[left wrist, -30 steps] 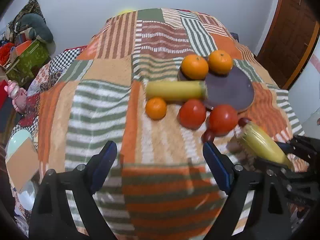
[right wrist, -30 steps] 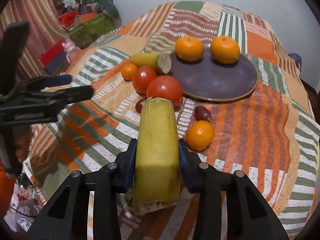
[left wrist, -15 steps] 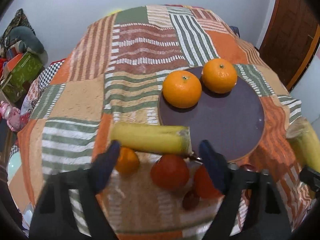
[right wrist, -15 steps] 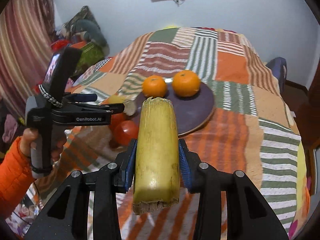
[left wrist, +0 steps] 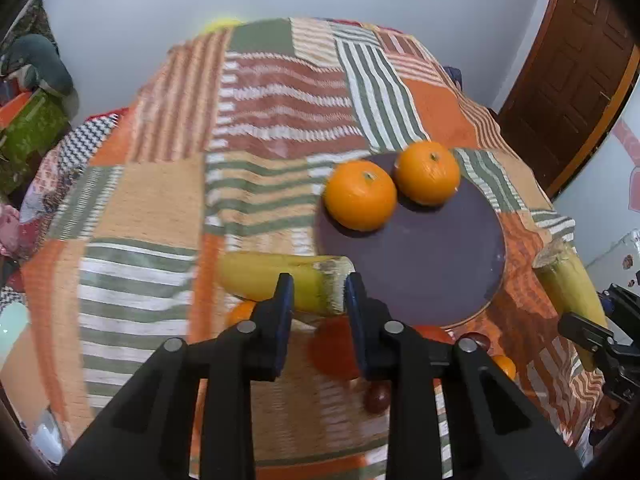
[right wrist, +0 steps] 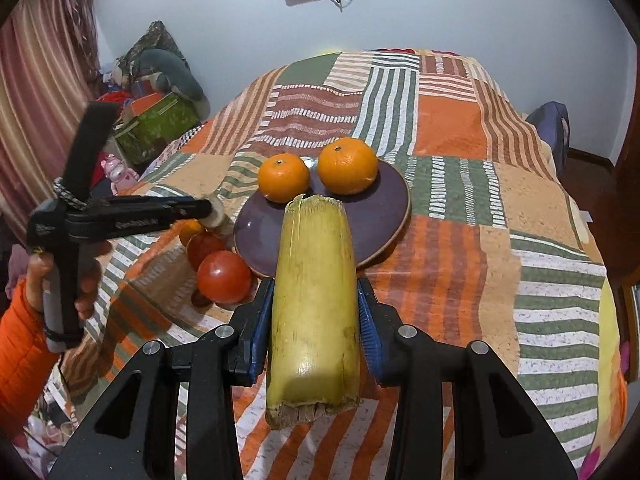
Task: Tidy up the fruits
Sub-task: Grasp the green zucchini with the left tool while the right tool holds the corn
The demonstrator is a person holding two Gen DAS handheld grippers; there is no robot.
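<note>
A dark purple plate (left wrist: pixel 420 264) (right wrist: pixel 376 208) on the patchwork cloth carries two oranges (left wrist: pixel 360 196) (left wrist: pixel 427 173). A yellow banana piece (left wrist: pixel 256 276) lies left of the plate. My left gripper (left wrist: pixel 318 288) (right wrist: pixel 210 210) straddles its cut end; the jaws are closing and the blue pads (left wrist: pixel 285 300) touch both sides. My right gripper (right wrist: pixel 315 286) is shut on a second banana piece (right wrist: pixel 314 248) (left wrist: pixel 568 284), held in the air short of the plate. Two tomatoes (right wrist: pixel 223 276) (right wrist: pixel 204 246), small oranges (left wrist: pixel 240 312) and dark plums (left wrist: pixel 377 396) lie near the plate's front.
The cloth covers a bed that drops off on all sides. A hand in an orange sleeve (right wrist: pixel 20 360) holds the left gripper's handle. A green box (right wrist: pixel 156 126) and a pink toy (right wrist: pixel 118 172) sit at the left. A wooden door (left wrist: pixel 568 80) stands at the right.
My left gripper moved forward over the tomatoes to the lying banana piece, and its wide jaws narrowed onto the cut end. My right gripper rose and drew back with its banana piece.
</note>
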